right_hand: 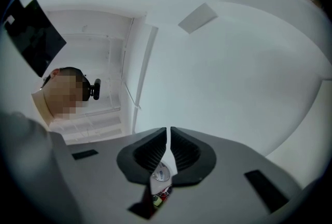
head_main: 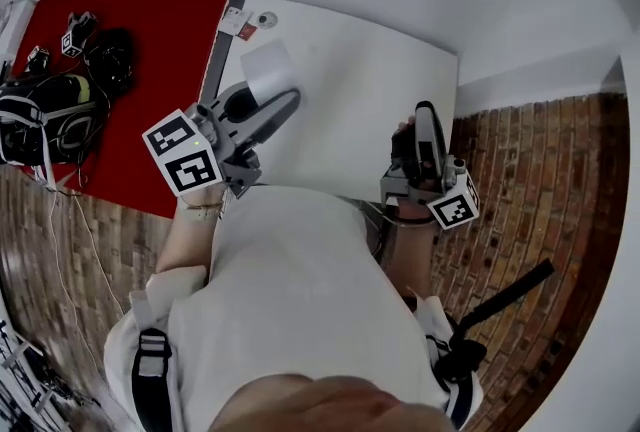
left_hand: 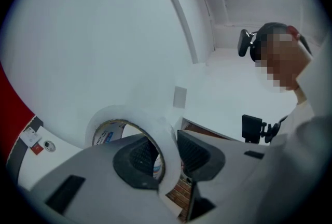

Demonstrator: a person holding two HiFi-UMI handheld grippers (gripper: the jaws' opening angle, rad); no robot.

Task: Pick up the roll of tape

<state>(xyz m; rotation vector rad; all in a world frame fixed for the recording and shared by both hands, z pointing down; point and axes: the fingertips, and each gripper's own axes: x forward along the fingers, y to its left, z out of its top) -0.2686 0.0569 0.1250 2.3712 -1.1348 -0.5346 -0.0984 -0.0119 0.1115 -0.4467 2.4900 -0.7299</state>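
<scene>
Half of the roll of tape [left_hand: 155,122] is sitting hidden behind the near jaw of the left gripper [left_hand: 165,137], and the print on its brown inner core is showing too small to read. That gripper's jaws are pinching the roll's wall, one inside the ring and one outside, holding the white roll in the air above the white table [head_main: 370,100]. Right gripper [right_hand: 168,134] is hovering with jaws pressed almost together, gripping nothing.

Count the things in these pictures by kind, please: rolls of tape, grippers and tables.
roll of tape: 1
grippers: 2, the left gripper and the right gripper
white table: 1
Total: 4
</scene>
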